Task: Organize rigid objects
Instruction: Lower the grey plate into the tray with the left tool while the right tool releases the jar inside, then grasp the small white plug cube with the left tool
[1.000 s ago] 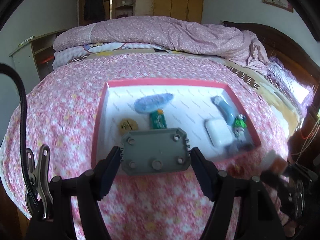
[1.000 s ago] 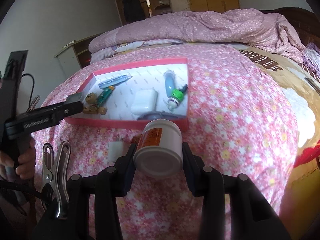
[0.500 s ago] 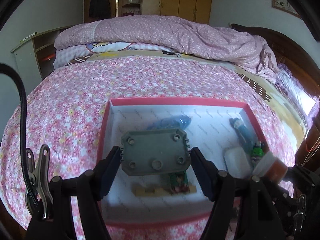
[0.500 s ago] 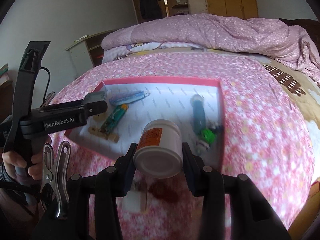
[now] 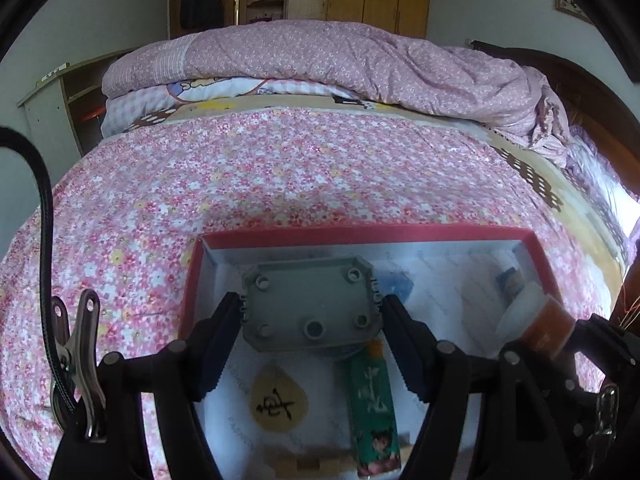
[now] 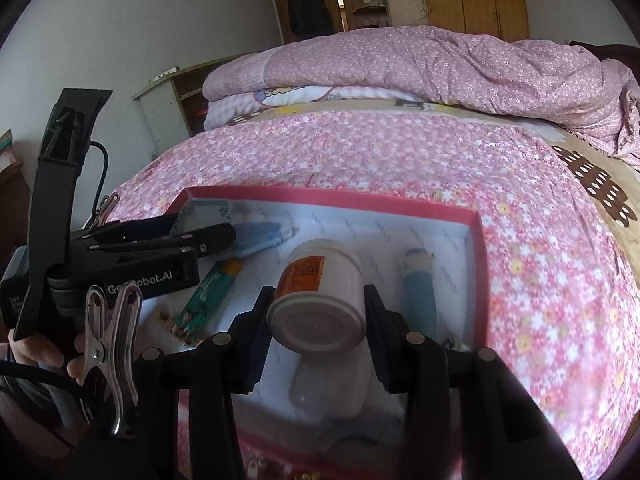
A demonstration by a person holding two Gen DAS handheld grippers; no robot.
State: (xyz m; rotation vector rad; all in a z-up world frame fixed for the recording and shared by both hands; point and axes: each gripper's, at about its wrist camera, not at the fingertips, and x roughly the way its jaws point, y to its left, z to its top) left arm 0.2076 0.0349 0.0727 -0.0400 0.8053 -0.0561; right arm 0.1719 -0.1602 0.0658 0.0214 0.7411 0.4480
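Sorting is judged well advanced. Ahead of and below both grippers, the red tray (image 6: 478, 280) already holds a green tube (image 5: 374, 404), blue pouch (image 6: 258, 236), blue bottle (image 6: 418, 288) and yellow disc (image 5: 278, 398). Left gripper (image 5: 310, 312), closed on a grey box (image 5: 310, 304), and right gripper (image 6: 316, 312), clamping a white jar (image 6: 320, 296), both hover over the tray; both releases remain.

On the side of the left gripper (image 6: 208, 236) I read white lettering "GenRobot.AI", partly covered by a metal clip (image 6: 108, 344). In the red tray (image 5: 360, 234), near its front-left corner, a tan disc (image 5: 278, 400) bears one black brush character. The green packet (image 5: 374, 408) and the white jar (image 6: 320, 296) carry print too blurred to read.
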